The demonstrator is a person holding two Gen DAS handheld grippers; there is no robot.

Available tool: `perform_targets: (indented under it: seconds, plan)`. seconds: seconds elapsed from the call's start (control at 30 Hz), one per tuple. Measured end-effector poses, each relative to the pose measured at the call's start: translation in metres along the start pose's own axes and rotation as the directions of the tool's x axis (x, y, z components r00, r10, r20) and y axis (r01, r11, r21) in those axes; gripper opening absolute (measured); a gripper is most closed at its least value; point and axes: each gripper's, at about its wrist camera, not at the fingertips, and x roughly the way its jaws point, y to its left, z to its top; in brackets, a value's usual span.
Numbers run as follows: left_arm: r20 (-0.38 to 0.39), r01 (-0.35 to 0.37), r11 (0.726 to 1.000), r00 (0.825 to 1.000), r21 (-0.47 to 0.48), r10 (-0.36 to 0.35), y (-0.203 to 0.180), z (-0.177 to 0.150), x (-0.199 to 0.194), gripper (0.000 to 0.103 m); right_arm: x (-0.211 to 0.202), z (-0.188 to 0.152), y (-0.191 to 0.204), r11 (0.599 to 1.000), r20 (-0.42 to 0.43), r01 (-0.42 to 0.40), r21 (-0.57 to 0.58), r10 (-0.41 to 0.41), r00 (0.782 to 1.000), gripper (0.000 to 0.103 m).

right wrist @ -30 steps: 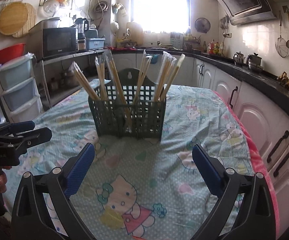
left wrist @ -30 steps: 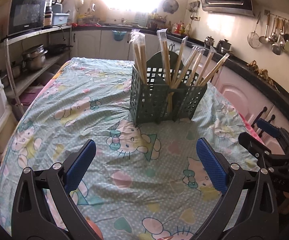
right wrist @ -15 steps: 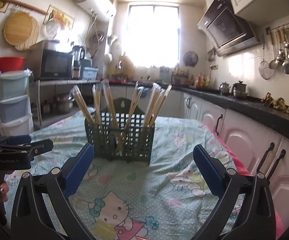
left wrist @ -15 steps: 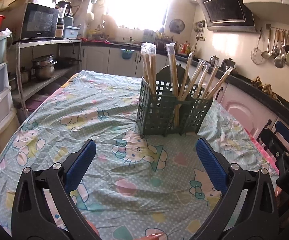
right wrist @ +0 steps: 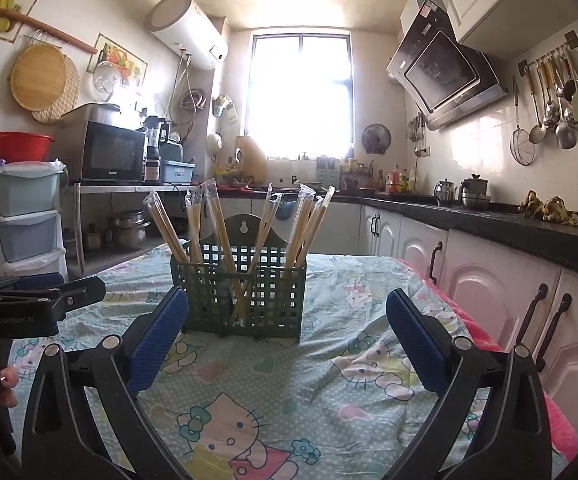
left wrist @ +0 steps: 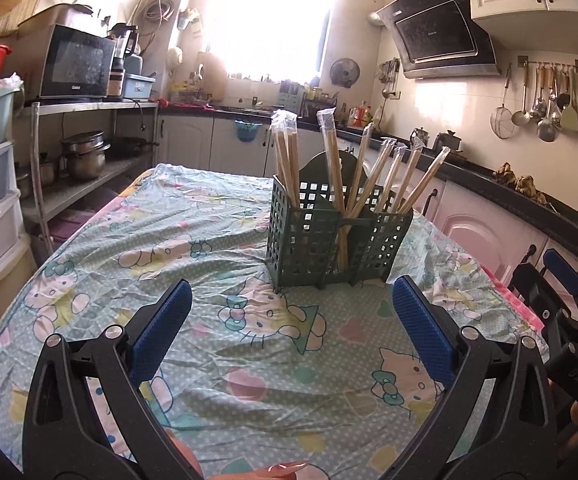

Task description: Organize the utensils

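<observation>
We find the green utensil basket [left wrist: 337,236] standing upright on the worktop [left wrist: 209,240], which is covered with a cartoon-print cloth. Wrapped chopsticks [left wrist: 289,160] stand in the basket's compartments, long axes near vertical; those on the basket's right side fan outward and lean right, those on its left stand straighter. No loose utensil shows on the cloth around the basket. Our left hand-held gripper [left wrist: 289,328] is spread wide and holds nothing; the basket lies ahead of it and slightly to the right, apart from the fingers. Our right hand-held gripper [right wrist: 287,332] is likewise wide and empty, with the basket almost straight ahead and a little left of centre, its base appearing between the fingertips though not touched. In the right wrist view the basket looks larger, so we judge the right hand the nearer, though not by much. Any pick would have to come onto a stick's upper end, above the basket rim. The sorting looks about done.
</observation>
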Motion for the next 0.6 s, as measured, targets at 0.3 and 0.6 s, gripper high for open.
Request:
perform_targets:
  seconds: [0.3, 0.6]
  plan:
    - [0.021, -0.008, 1.000, 1.000, 0.012, 0.008, -0.0022, -0.0010, -0.0028, 0.093, 0.0009, -0.0012, 0.0012, 1.000, -0.001, -0.002, -0.004, 0.002, 1.000, 0.097]
    - [0.032, -0.001, 1.000, 1.000, 0.018, 0.000, -0.0037, 0.0001, -0.0064, 0.093, 0.0001, -0.0032, 0.0038, 1.000, -0.002, -0.003, -0.006, 0.003, 1.000, 0.097]
